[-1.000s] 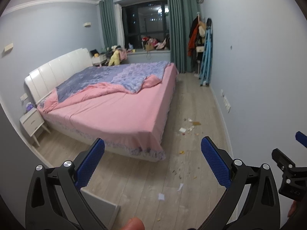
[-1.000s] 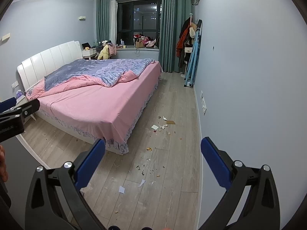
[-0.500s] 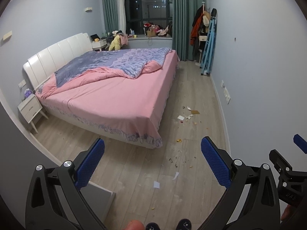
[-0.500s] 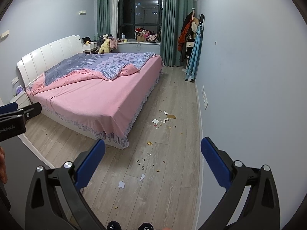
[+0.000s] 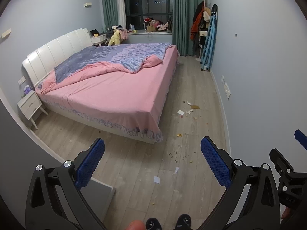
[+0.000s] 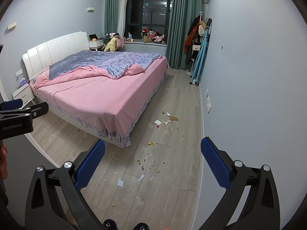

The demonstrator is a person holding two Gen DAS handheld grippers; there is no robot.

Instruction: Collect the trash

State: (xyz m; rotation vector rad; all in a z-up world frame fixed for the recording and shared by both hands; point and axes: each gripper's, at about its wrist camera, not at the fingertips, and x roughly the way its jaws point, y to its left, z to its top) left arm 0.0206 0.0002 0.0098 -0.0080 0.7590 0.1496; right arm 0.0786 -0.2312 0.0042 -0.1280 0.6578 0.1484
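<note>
left gripper (image 5: 152, 157) and right gripper (image 6: 153, 156), both with jaws spread wide and empty, held above the wooden floor (image 6: 172, 191). nearest trash: two white paper scraps (image 6: 120, 182) ahead and below, short of the bed (image 6: 99, 95) corner, roughly midway between both tools. beyond the corner, crumbs (image 6: 143, 163), then a farther litter cluster (image 6: 166, 120) beside the bed's foot.

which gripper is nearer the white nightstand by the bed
Left. The left gripper is on the nightstand side; the right gripper is further off, next to the blue wall.
</note>
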